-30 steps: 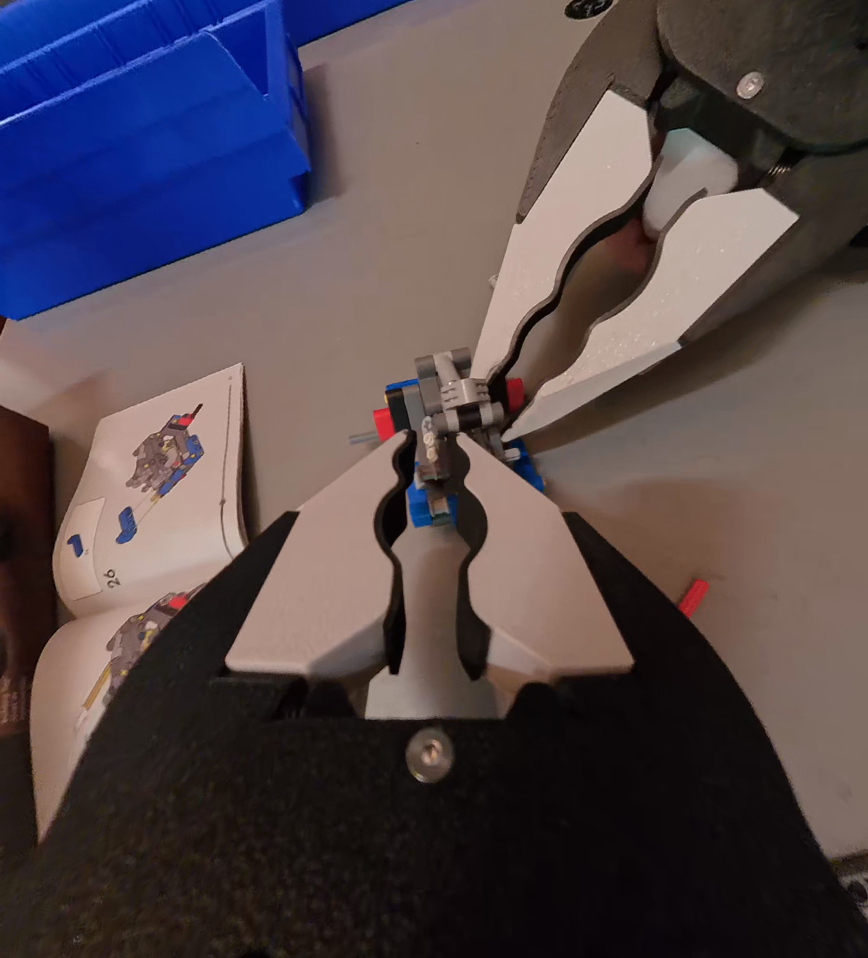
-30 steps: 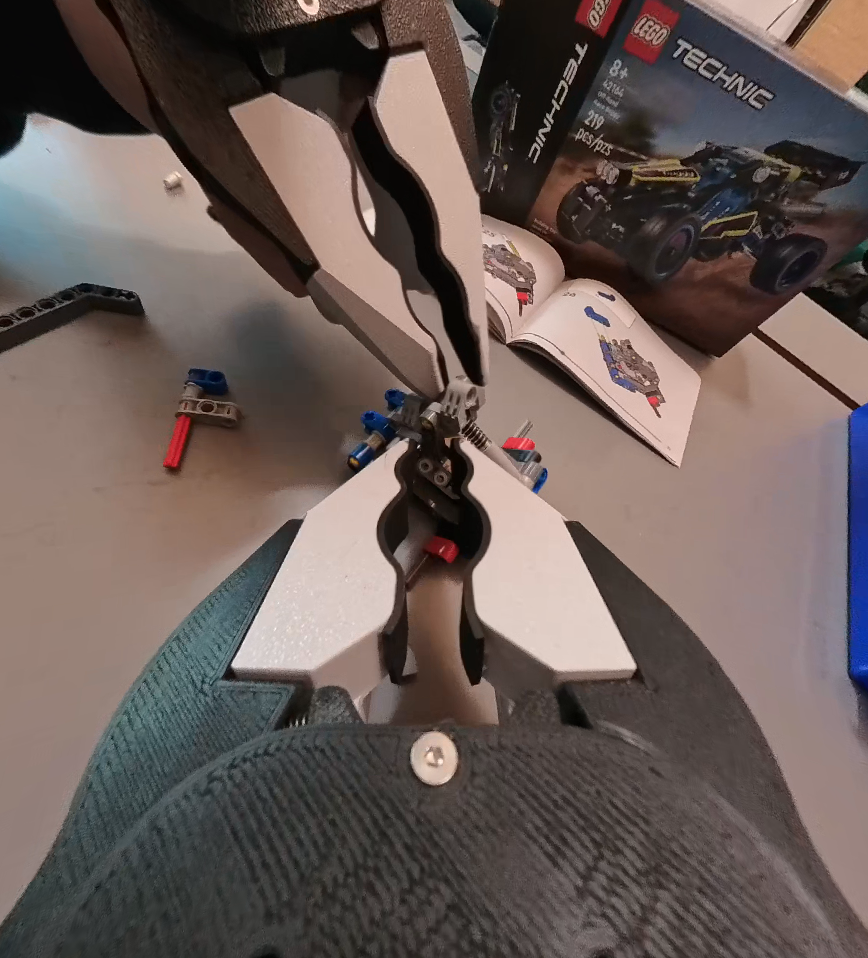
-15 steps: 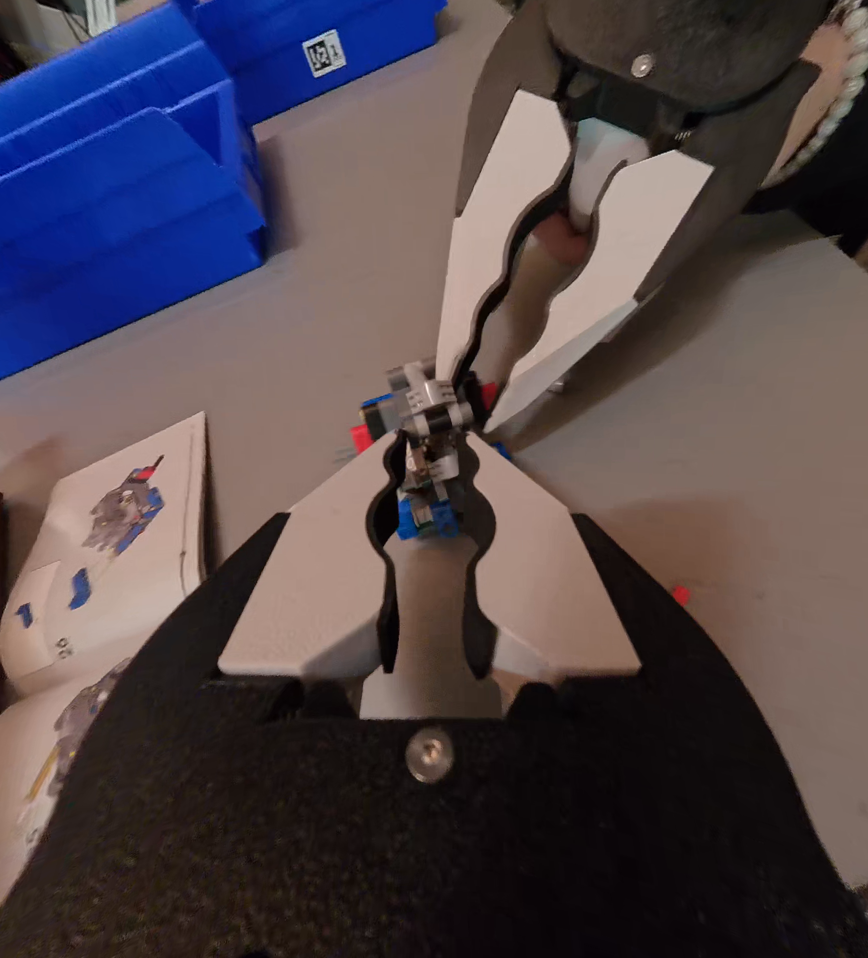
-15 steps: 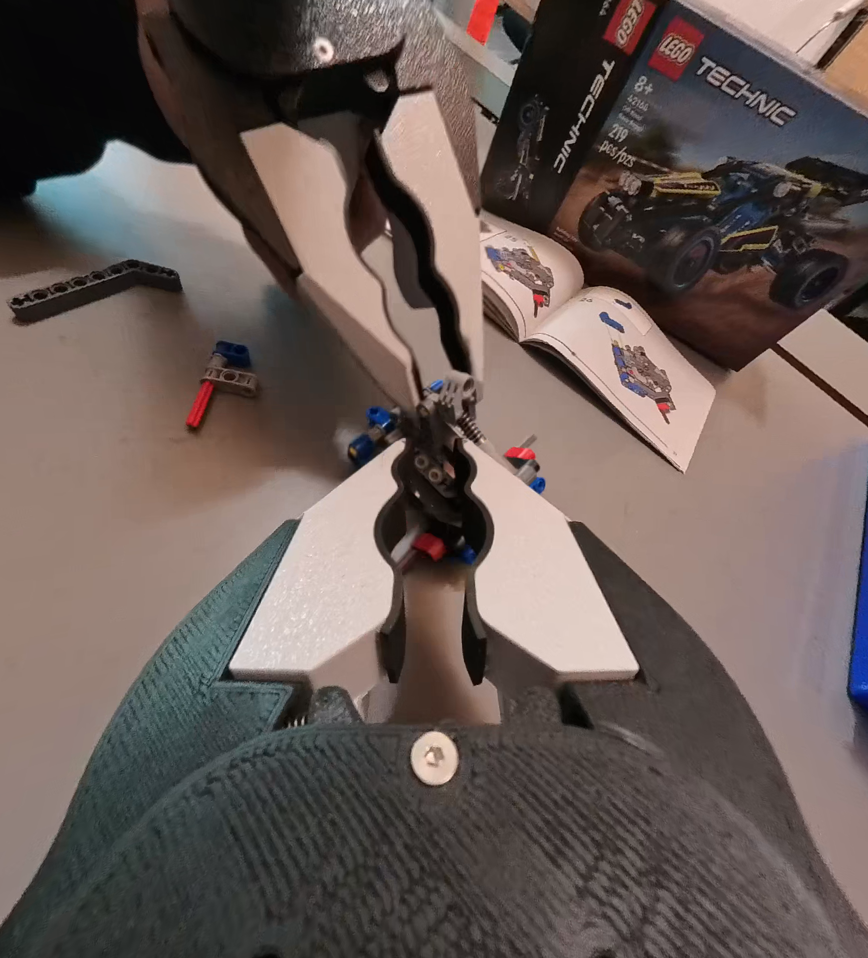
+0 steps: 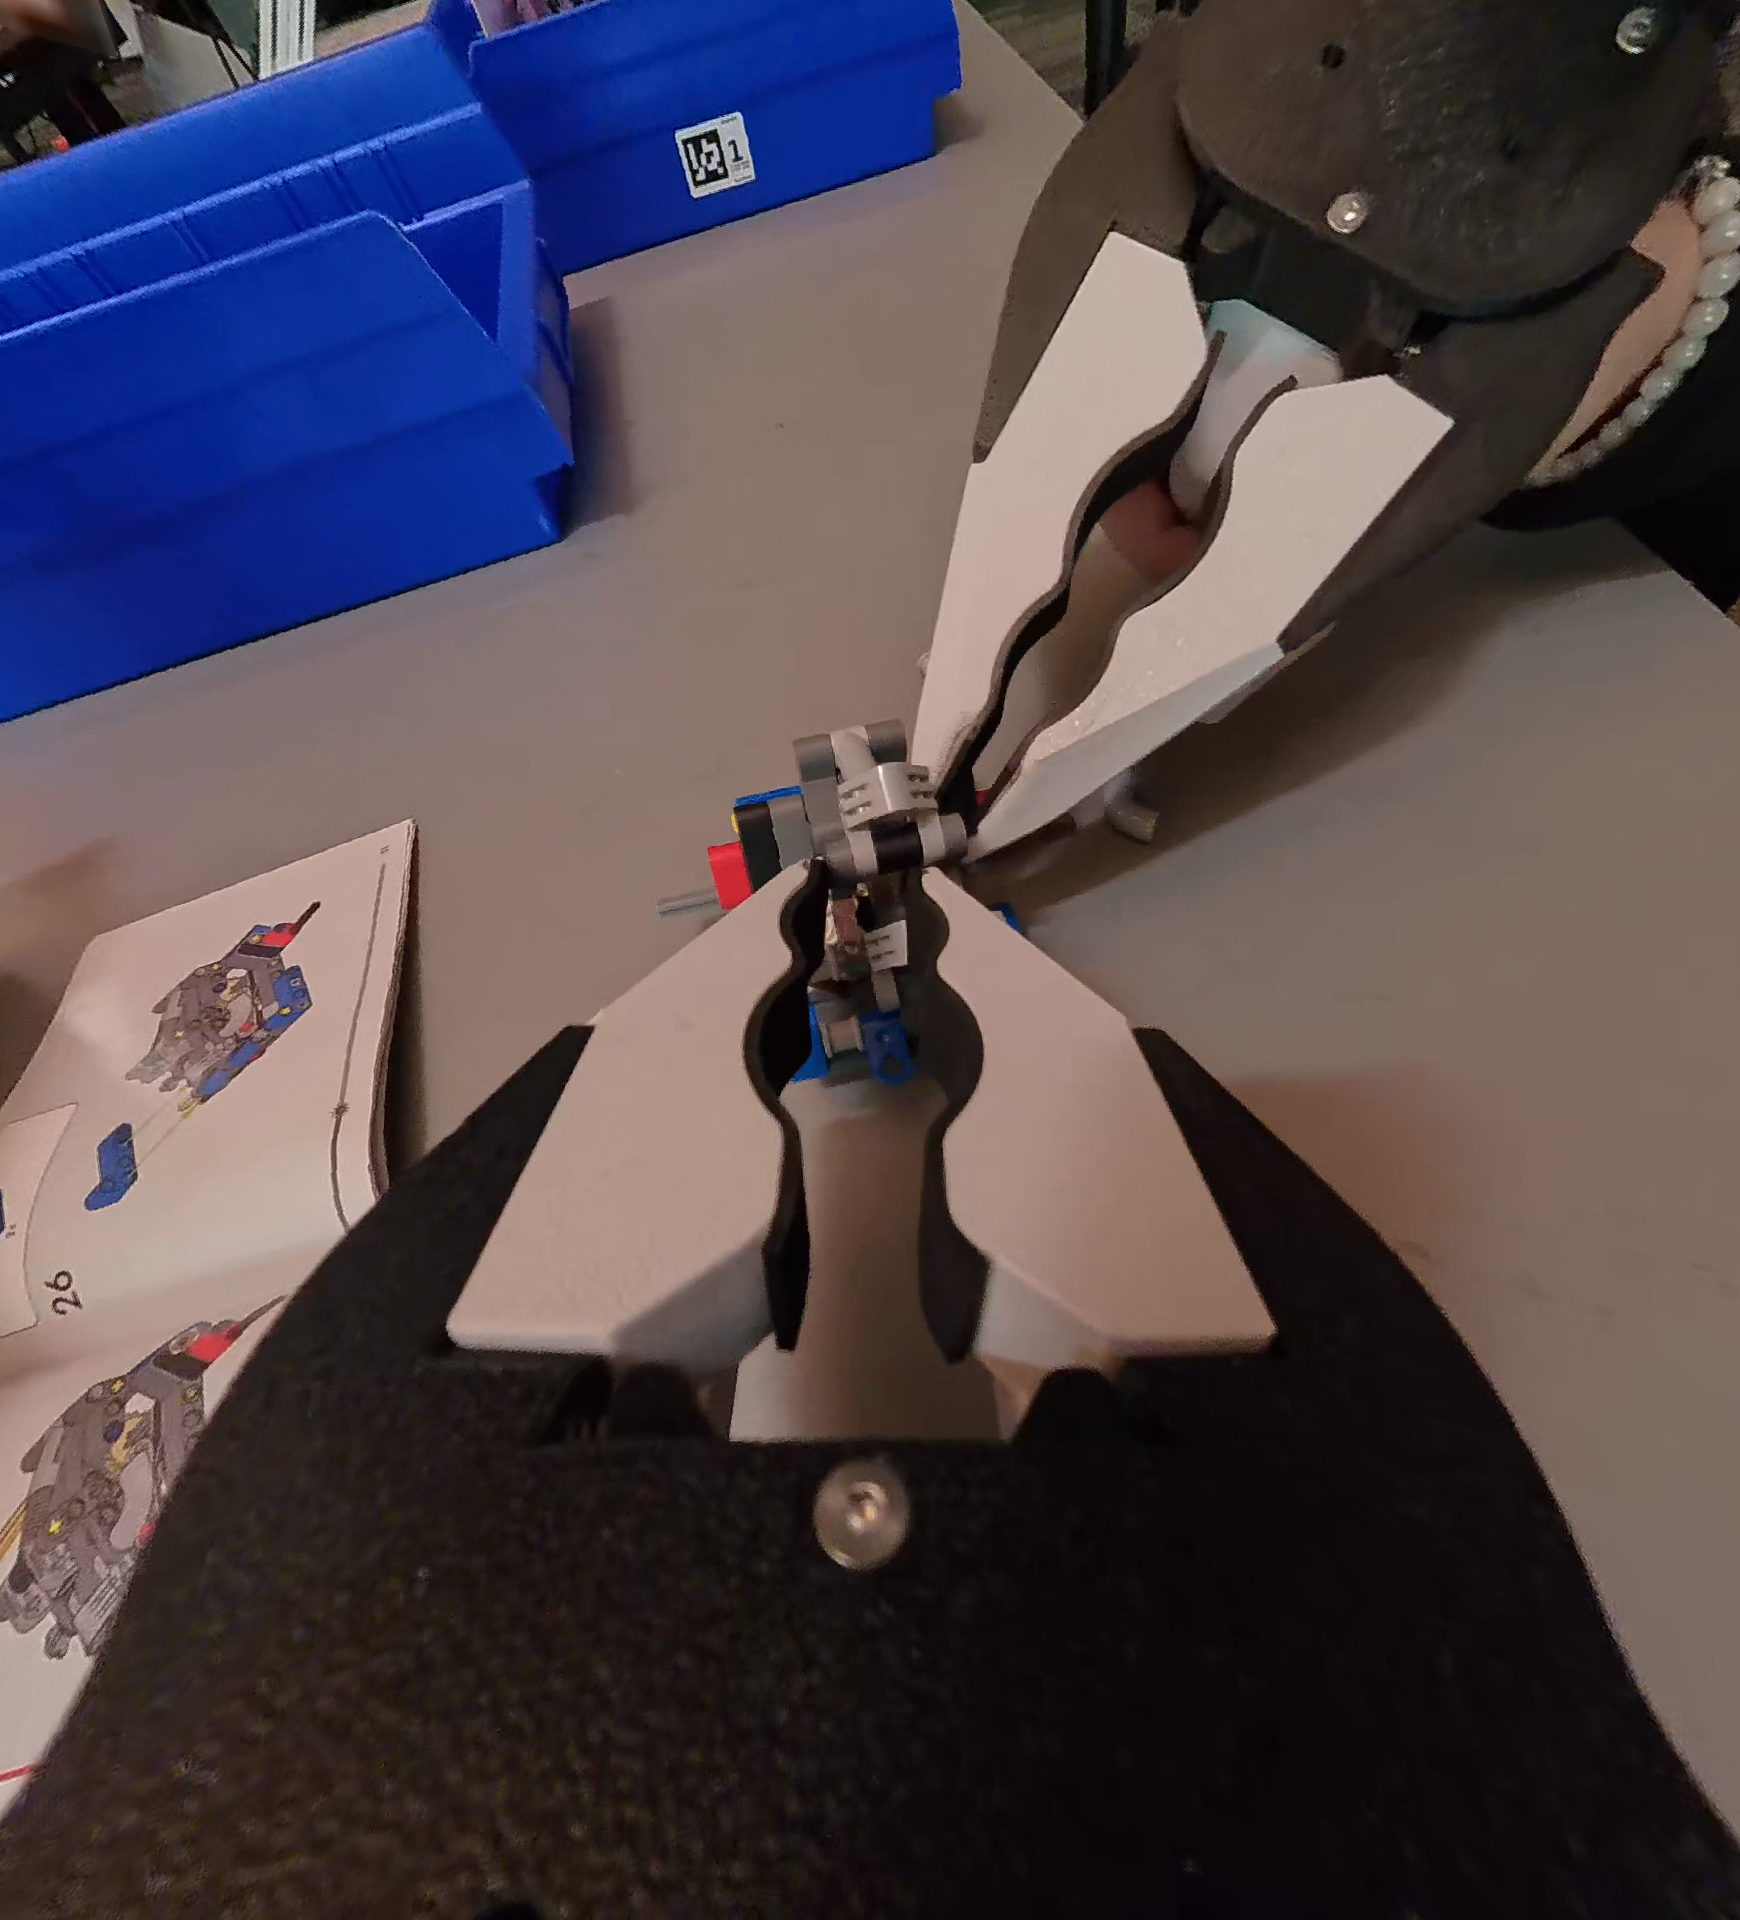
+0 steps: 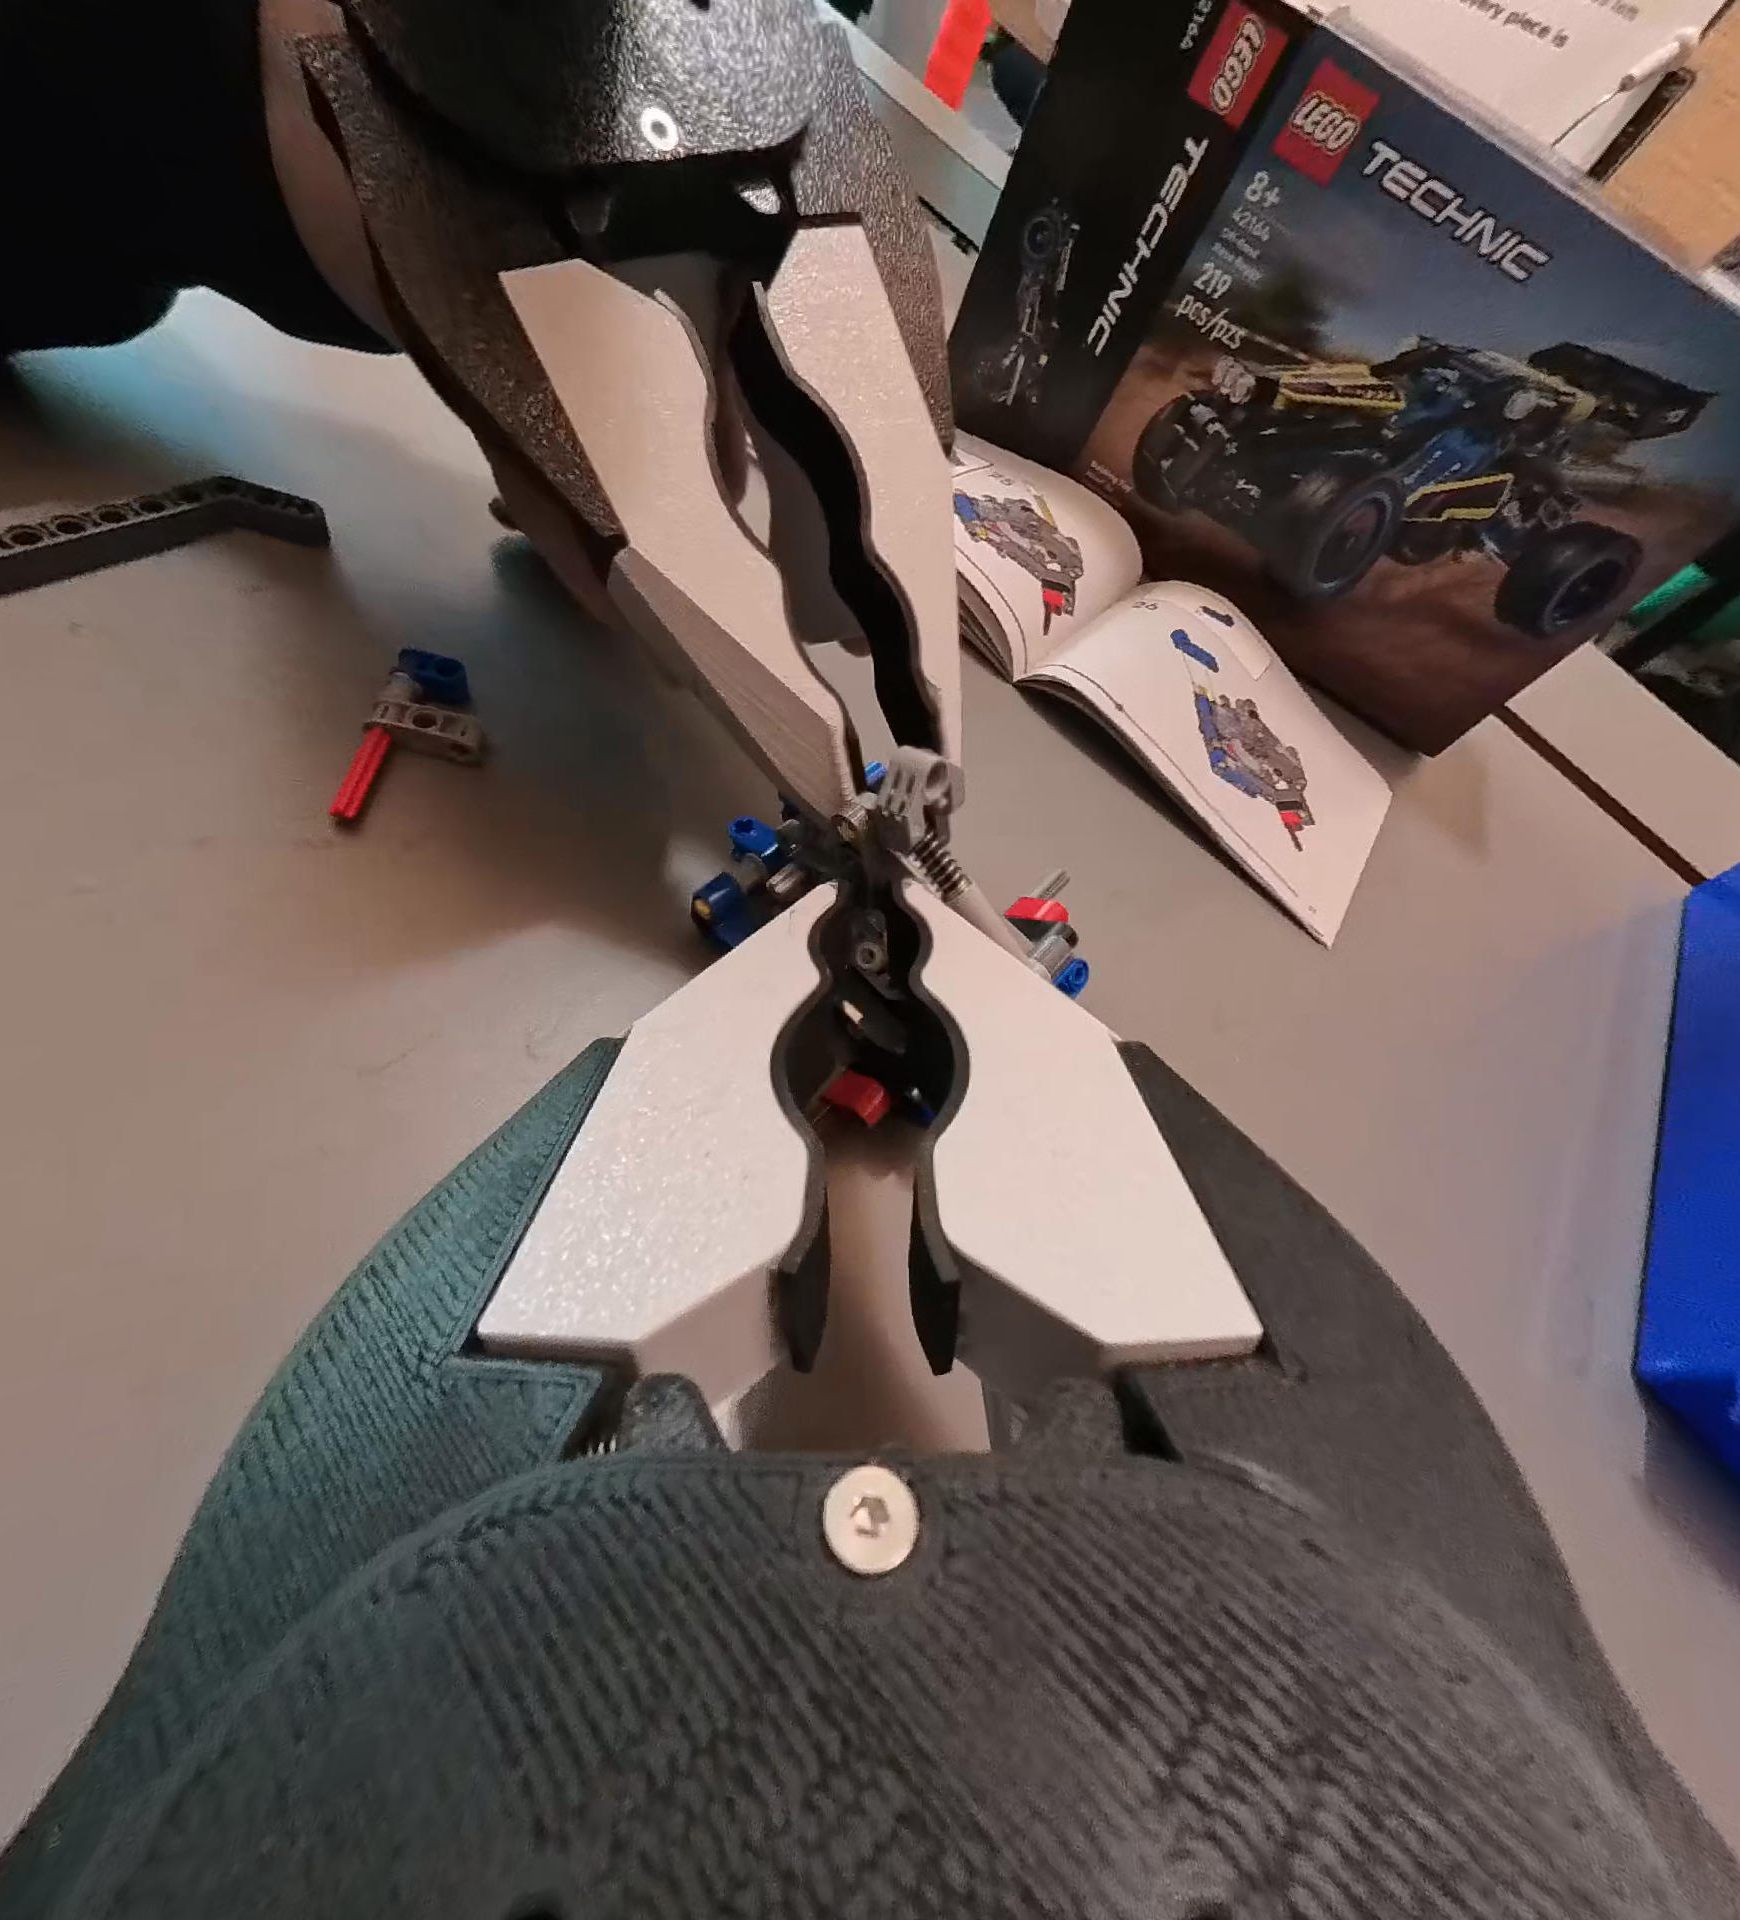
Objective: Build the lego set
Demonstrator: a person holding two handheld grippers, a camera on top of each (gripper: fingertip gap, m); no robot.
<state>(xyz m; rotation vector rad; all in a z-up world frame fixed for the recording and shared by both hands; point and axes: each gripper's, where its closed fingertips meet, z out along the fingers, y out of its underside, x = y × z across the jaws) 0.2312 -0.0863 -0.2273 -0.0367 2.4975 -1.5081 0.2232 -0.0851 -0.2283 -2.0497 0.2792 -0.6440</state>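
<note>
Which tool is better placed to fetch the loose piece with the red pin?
Left, probably. The red-pin piece lies on the table on the left tool's side. The right tool grips the toy assembly and could steady it alone.

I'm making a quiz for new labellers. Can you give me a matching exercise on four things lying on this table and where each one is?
Things:
1. blue bins
2. open instruction booklet
3. dark angled beam
4. red axle piece

Places:
A. just in front of the toy box
B. far left, beyond the red axle piece
C. far side of the table in the left wrist view
D. left of the brick assembly

Pairs: 1-C, 2-A, 3-B, 4-D
</note>
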